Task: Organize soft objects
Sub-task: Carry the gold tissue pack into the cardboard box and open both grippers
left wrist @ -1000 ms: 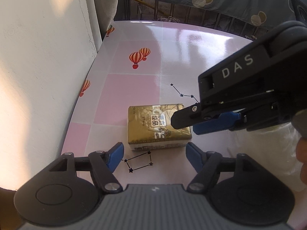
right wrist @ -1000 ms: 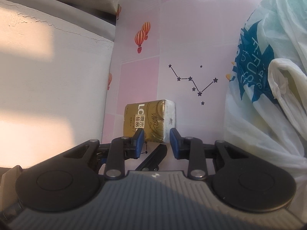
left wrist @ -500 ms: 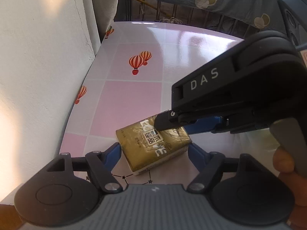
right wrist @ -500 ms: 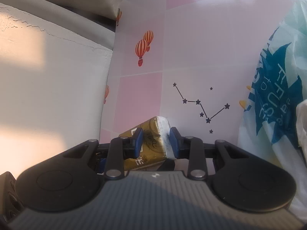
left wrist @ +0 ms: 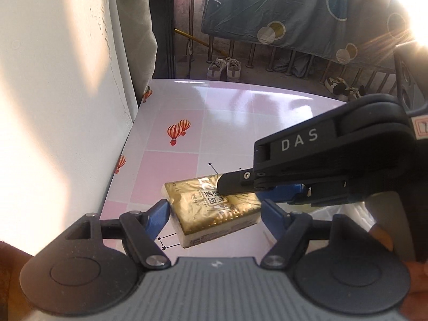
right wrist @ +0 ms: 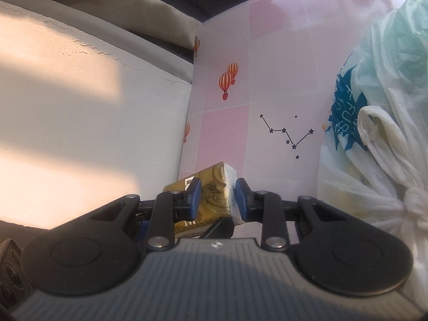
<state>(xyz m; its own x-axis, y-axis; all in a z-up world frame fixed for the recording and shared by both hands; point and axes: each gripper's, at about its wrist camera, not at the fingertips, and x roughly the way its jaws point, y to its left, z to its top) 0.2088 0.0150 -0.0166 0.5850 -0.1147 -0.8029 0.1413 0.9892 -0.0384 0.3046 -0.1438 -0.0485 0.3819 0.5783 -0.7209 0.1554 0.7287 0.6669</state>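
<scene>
Tissue pack [left wrist: 214, 208], gold-wrapped with white ends, is seen tilted and raised off the bench [left wrist: 230, 112], pinched between the blue pads of the right tongs [right wrist: 216, 200]. In the right wrist view the two pads are pressed against opposite faces of the pack, one on the gold face and one on the white end. In the left wrist view the right tongs [left wrist: 256, 187] are seen reaching in from the right, marked "DAS", and are clamped over the pack's far right part. The left tongs [left wrist: 215, 212] are held spread, with the pack lying between the blue pads [left wrist: 160, 212]; the left pad is just beside the pack's left corner, the right pad is apart from it, and no pressing is seen. The bench is covered in pink and white squares printed with red balloons [left wrist: 178, 133] and star lines [right wrist: 289, 133]. A knotted white plastic bag [right wrist: 379, 139] with blue print is seen at the bench's right side. A white wall [right wrist: 93, 120] borders the bench on the left. Part of a hand [left wrist: 382, 238] is visible behind the right tongs.
</scene>
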